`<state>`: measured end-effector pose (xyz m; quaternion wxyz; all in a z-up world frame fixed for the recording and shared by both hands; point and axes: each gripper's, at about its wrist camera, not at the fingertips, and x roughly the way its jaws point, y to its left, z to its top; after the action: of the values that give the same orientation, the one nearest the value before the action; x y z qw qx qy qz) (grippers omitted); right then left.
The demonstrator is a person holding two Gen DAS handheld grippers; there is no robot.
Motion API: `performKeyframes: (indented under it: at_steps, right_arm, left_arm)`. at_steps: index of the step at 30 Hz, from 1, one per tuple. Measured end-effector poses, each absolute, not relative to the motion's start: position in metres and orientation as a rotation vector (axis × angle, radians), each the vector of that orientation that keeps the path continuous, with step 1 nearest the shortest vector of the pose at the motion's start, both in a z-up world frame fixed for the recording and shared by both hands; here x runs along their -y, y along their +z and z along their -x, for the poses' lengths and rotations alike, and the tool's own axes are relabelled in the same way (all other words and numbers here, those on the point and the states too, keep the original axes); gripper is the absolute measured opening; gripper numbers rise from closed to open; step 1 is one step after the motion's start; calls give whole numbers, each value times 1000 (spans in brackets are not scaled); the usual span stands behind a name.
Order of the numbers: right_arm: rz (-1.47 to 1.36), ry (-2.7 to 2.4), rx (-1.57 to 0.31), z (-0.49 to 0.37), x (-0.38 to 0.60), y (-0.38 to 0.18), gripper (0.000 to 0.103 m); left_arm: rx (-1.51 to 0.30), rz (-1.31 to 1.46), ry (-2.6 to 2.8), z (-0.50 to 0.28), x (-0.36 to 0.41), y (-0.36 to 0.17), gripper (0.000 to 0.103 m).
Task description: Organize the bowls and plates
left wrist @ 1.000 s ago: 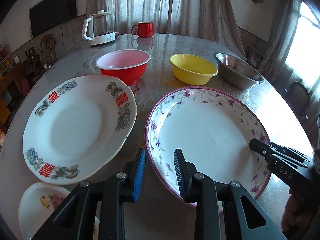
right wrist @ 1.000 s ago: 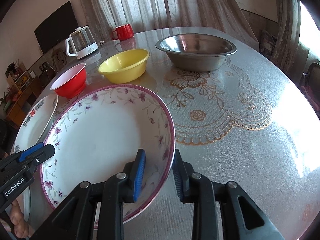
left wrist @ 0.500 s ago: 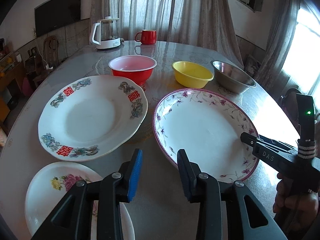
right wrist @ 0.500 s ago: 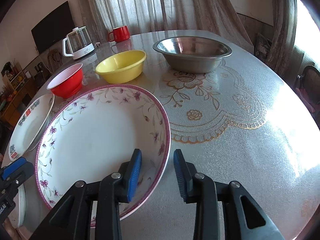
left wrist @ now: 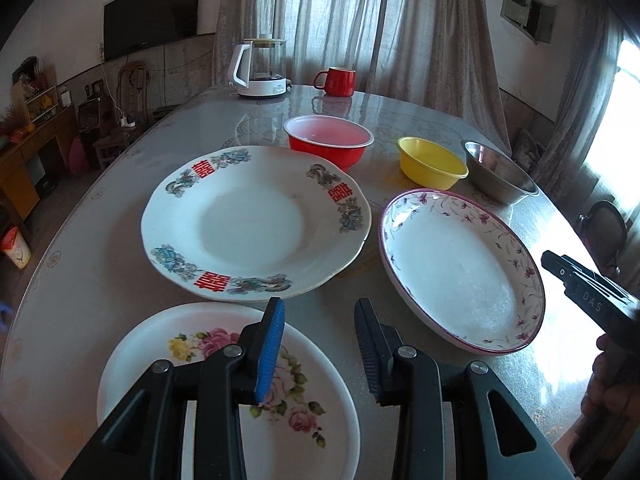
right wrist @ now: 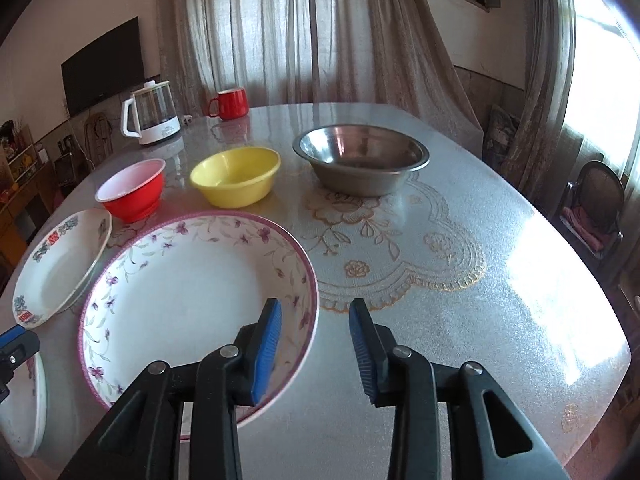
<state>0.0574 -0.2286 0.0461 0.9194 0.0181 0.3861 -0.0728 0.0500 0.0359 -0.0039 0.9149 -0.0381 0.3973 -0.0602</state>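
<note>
A purple-flowered plate (left wrist: 460, 268) (right wrist: 192, 292) lies on the table (right wrist: 460, 288). Left of it is a large white plate with red characters (left wrist: 256, 224) (right wrist: 60, 264). A small rose plate (left wrist: 224, 396) lies nearest, under my left gripper (left wrist: 318, 344), which is open and empty above it. My right gripper (right wrist: 314, 350) is open and empty over the purple plate's right rim; it also shows at the right edge of the left wrist view (left wrist: 588, 292). Behind stand a red bowl (left wrist: 328, 146) (right wrist: 132, 192), a yellow bowl (left wrist: 432, 162) (right wrist: 236, 176) and a steel bowl (left wrist: 500, 174) (right wrist: 360, 164).
A glass kettle (left wrist: 262, 66) (right wrist: 152, 114) and a red mug (left wrist: 336, 80) (right wrist: 230, 104) stand at the table's far end. A dark chair (right wrist: 596, 204) stands to the right of the table. The table's right half has a lace-pattern cover.
Both grippers have drawn back and risen away from the purple plate. My left gripper has moved left, now over the small rose plate. Both stay open.
</note>
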Motion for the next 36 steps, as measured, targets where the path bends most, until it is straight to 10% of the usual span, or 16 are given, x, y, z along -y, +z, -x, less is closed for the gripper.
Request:
performKeyframes:
  at_steps: [36]
  right_arm:
    - [-239,480,-935,-142,101,37,40]
  left_arm:
    - [-855,271,62,-65,-153,-12,48]
